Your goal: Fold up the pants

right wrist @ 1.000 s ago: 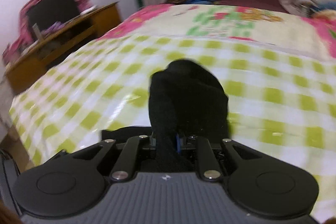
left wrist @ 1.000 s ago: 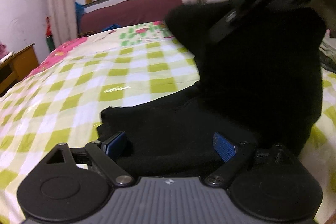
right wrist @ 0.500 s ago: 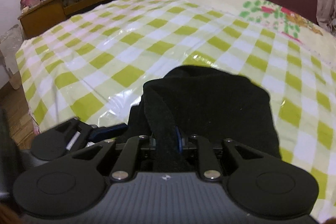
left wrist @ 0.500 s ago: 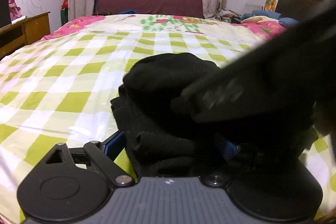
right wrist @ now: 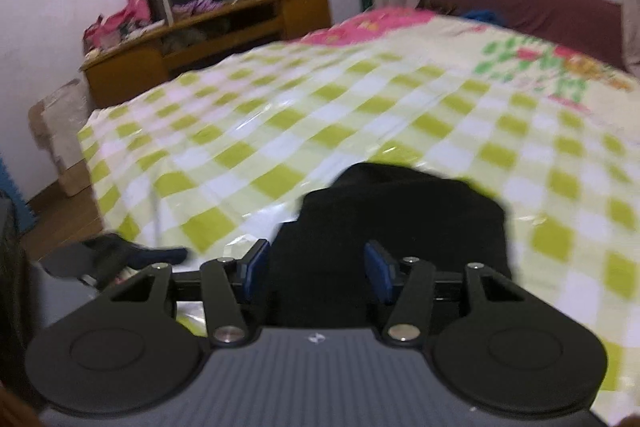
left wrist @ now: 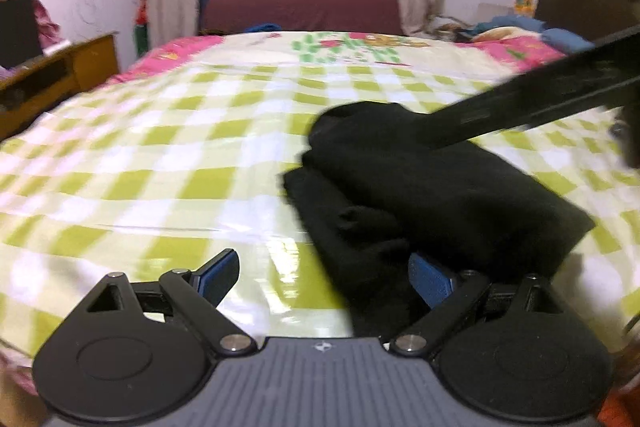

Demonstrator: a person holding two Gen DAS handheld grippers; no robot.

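Black pants [left wrist: 420,187] lie folded in a thick bundle on the green-checked bed cover [left wrist: 160,155]. My left gripper [left wrist: 324,275] is open wide, and the bundle's near left edge lies just inside its right pad [left wrist: 430,279]. The right gripper's dark body [left wrist: 540,103] reaches in from the upper right over the bundle's far end. In the right wrist view the pants [right wrist: 400,211] fill the gap of my right gripper [right wrist: 316,269]. Its jaws are opening and the blue pads [right wrist: 380,271] stand off the cloth. The left gripper [right wrist: 120,255] shows blurred at lower left.
A wooden desk [right wrist: 208,27] with a dark monitor stands left of the bed, a cardboard box [right wrist: 60,135] beside it. A maroon headboard [left wrist: 300,7] and window lie beyond. Loose clothes [left wrist: 520,31] pile at the far right. The bed's left edge [right wrist: 92,163] drops to the floor.
The right gripper was shut on a fold of the pants; its jaws have now spread and the cloth lies down on the bundle. The left gripper has slid left, so the bundle sits further right.
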